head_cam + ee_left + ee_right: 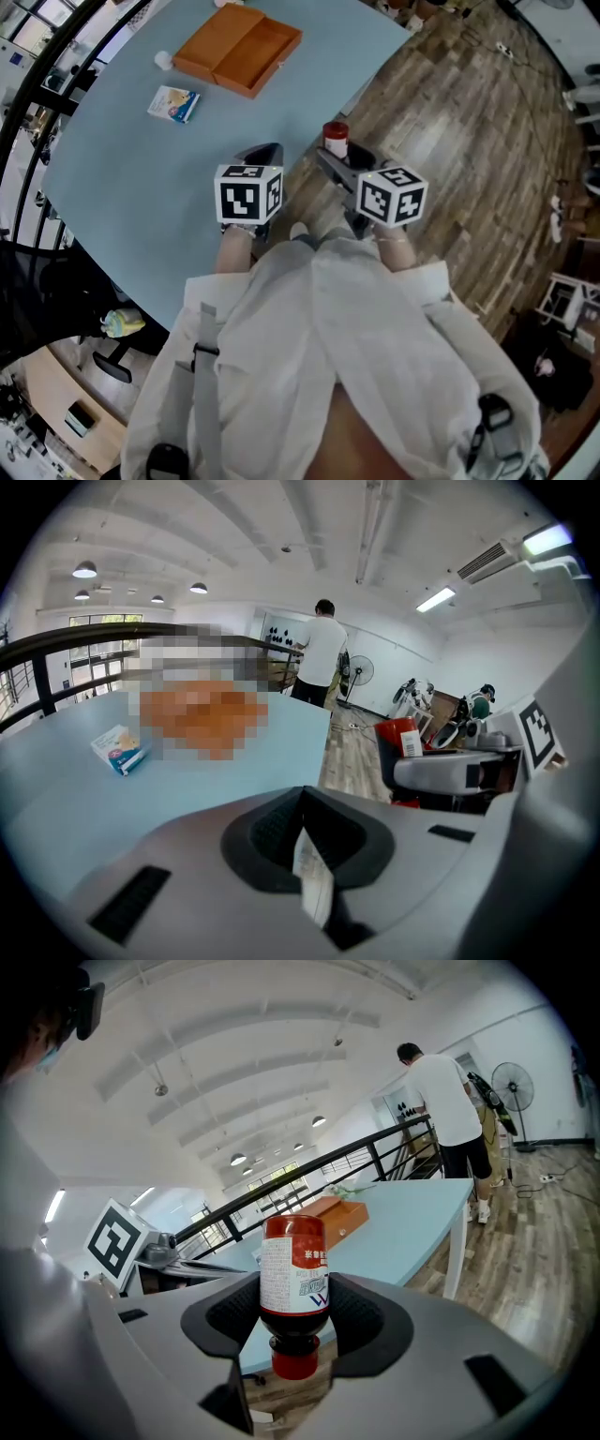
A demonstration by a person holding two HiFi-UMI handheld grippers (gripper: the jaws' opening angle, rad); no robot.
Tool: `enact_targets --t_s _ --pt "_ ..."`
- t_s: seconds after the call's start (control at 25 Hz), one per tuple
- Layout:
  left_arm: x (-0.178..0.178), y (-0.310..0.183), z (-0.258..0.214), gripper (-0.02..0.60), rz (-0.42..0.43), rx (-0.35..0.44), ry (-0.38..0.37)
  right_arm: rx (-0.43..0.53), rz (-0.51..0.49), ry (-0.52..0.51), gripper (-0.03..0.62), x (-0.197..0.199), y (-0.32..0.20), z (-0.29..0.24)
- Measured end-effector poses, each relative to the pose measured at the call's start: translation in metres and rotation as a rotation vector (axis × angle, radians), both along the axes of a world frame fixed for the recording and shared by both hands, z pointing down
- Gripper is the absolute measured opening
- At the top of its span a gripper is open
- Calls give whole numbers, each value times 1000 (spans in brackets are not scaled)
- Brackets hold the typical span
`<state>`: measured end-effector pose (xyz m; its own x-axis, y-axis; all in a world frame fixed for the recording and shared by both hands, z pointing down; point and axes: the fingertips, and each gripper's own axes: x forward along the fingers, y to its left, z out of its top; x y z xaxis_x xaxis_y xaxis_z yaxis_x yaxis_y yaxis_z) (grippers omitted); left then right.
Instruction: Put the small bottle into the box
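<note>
The small bottle is red with a white label and a red cap, and it hangs cap-down. My right gripper is shut on its body. In the head view this bottle and right gripper are off the table's near right edge, over the wooden floor. The orange box lies open on the far part of the blue table; it also shows beyond the bottle as the box. My left gripper hovers over the table's near edge, its jaws shut with nothing held.
A small white and blue carton lies on the table near the box, with a small white round thing beside it. A black railing runs behind the table. A person stands farther off by a fan.
</note>
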<state>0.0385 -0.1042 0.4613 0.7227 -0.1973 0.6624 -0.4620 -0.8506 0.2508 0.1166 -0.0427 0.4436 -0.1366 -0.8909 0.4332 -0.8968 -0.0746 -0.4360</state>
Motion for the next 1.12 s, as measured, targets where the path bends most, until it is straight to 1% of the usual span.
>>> enact_targets --t_s 0.24,0.52,0.64,0.8,0.96,1.12 --pt "8 -12 6 3 -10 -30 15 -32 -8 19 209 10 -11 2" --pt "13 -30 10 3 -53 -35 5 -26 -61 15 209 19 -33 7" --pt "15 -45 17 3 -94 -38 -7 -12 -99 7 209 27 -55 9" --pt "22 -77 21 3 -156 -41 -13 -20 -157 10 209 40 -92 16" --pt "33 -110 22 3 -239 -41 -12 -32 -266 20 209 52 -136 21" --pt "51 -144 20 3 -307 -43 4 -44 -356 22 209 68 -179 23"
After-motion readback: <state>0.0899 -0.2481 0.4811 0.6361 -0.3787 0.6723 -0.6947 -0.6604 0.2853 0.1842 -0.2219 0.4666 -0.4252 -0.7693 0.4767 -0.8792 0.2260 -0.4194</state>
